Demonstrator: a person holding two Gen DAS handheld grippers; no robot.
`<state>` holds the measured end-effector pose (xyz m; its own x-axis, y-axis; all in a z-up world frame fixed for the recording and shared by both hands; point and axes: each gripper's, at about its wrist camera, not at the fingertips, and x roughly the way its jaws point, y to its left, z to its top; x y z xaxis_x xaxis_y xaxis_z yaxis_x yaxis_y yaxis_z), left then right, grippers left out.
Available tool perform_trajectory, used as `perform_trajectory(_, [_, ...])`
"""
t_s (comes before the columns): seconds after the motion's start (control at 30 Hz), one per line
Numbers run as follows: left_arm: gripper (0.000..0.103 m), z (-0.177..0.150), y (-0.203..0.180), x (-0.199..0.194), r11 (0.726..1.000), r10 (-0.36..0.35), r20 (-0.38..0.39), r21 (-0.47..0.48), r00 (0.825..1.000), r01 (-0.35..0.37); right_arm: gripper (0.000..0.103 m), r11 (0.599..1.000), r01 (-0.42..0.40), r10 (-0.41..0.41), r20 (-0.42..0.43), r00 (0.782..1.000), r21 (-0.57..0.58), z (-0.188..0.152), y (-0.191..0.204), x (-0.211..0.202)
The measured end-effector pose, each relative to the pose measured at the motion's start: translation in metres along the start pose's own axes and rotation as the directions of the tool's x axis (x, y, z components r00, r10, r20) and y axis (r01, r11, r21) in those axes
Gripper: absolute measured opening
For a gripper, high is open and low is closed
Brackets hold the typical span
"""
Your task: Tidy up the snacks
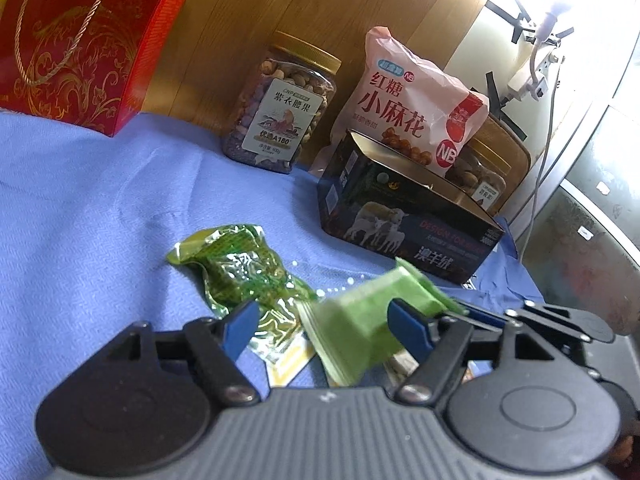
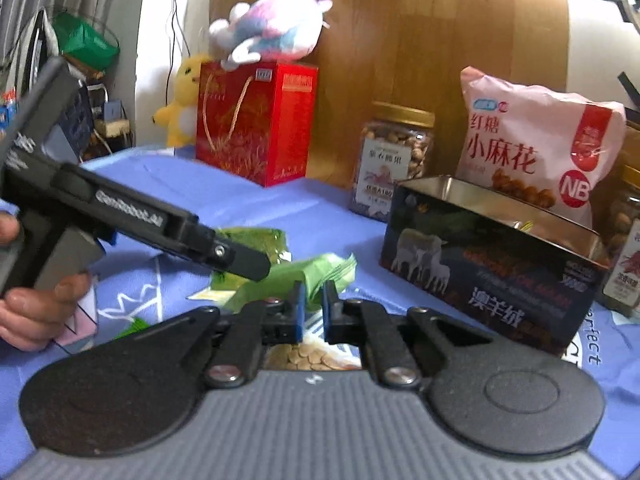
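Two green packets (image 1: 240,268) lie mid-cloth, none boxed yet. My right gripper (image 2: 311,300) pinches the pale packet (image 2: 316,274); my left gripper (image 1: 320,320) stands apart beside the open tin (image 2: 492,248).

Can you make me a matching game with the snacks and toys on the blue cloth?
Things:
1. pink fluffy plush toy
2. clear nut jar with gold lid
3. black open tin with sheep picture
4. pale green snack packet

Places:
A. between the left gripper's blue pads
B. in front of the pink snack bag
C. on top of the red gift box
D. against the wooden panel

Pairs: 1-C, 2-D, 3-B, 4-A
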<state>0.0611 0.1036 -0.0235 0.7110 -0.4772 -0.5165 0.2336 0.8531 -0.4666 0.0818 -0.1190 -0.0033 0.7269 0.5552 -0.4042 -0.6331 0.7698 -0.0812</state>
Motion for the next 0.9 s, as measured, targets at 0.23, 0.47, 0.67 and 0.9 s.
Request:
perform_trajectory(0.23, [0.074, 0.0, 0.001, 0.001, 1.0, -0.001, -0.003, -0.004, 1.0, 0.001, 0.011, 0.991, -0.117, 0.115, 0.03, 0.993, 0.062, -0.004, 0.004, -0.025])
perform_trajectory(0.47, [0.074, 0.0, 0.001, 0.001, 1.0, -0.001, -0.005, -0.005, 1.0, 0.001, 0.015, 0.987, -0.117, 0.122, -0.042, 0.992, 0.112, -0.022, 0.005, -0.037])
perform_trajectory(0.67, [0.076, 0.0, 0.001, 0.001, 1.0, -0.002, -0.005, -0.005, 1.0, 0.002, 0.068, 0.989, -0.067, 0.073, -0.041, 0.997, 0.132, -0.028, 0.002, -0.042])
perform_trajectory(0.9, [0.079, -0.001, 0.001, 0.001, 1.0, -0.01, -0.008, -0.002, 1.0, 0.01, 0.083, 0.995, -0.093, 0.096, -0.111, 0.989, 0.028, -0.022, 0.012, -0.005])
